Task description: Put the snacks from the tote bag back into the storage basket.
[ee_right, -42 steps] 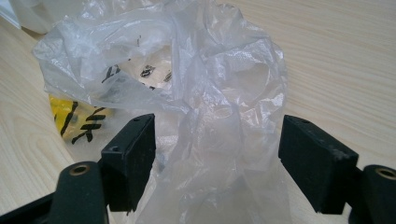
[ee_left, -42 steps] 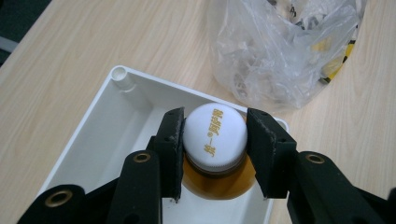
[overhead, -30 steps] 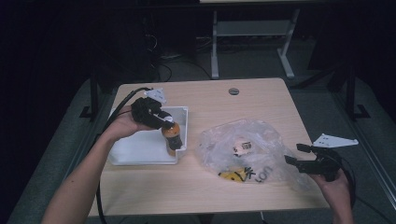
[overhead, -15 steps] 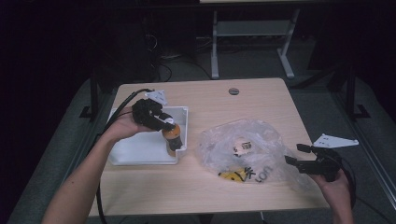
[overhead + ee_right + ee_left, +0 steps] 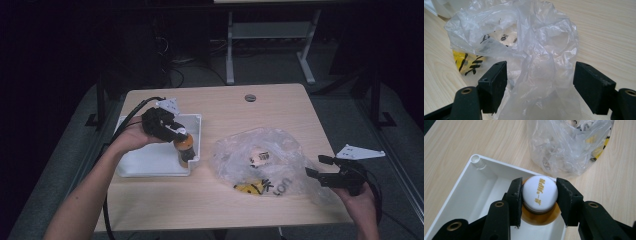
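Observation:
A small amber bottle [image 5: 185, 151] with a white cap [image 5: 539, 192] stands in the near right corner of a white tray [image 5: 150, 160]. My left gripper [image 5: 180, 135] comes down on it from above, and in the left gripper view both pads [image 5: 517, 195] press on the sides of the cap. A crumpled clear plastic bag [image 5: 260, 155] lies on the table to the right of the tray. At the bag's right end my right gripper [image 5: 314, 165] is held level and open. In the right gripper view loose bag film [image 5: 531, 37] lies between the wide jaws of my right gripper [image 5: 541, 82], unpinched.
Something yellow with black print [image 5: 247, 189] lies inside the bag, beside a small dark item [image 5: 260, 158]. A round cable hole [image 5: 250, 97] sits near the table's far edge. The wooden table [image 5: 225, 210] ends close behind the right hand. Cables trail off the left edge.

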`<action>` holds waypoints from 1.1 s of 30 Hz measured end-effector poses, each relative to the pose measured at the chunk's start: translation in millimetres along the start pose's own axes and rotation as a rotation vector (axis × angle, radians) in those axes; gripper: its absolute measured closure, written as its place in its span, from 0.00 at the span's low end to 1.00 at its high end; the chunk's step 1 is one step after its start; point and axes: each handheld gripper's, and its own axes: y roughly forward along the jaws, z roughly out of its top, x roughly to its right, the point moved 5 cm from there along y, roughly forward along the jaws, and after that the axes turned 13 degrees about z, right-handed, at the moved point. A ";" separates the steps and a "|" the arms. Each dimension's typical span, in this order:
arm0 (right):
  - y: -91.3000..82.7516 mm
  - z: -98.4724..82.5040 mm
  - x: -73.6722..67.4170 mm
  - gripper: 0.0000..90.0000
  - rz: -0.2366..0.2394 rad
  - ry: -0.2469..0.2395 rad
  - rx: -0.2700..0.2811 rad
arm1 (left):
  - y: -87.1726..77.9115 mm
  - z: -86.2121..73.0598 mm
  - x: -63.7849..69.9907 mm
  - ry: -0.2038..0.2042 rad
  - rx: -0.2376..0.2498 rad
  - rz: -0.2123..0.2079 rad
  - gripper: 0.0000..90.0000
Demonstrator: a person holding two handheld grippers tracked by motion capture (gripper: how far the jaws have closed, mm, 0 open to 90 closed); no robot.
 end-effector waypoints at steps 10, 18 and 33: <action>-3.0 -0.9 0.3 0.29 -0.001 0.009 0.015 | 3.0 -0.9 1.1 -0.006 -0.021 -0.011 0.56; -2.1 -0.4 0.0 0.29 0.000 0.007 0.014 | 5.2 1.4 5.0 -0.003 -0.024 -0.007 0.50; -3.3 0.1 1.0 0.28 0.002 0.014 0.022 | 0.9 2.7 3.2 -0.041 0.001 -0.014 0.41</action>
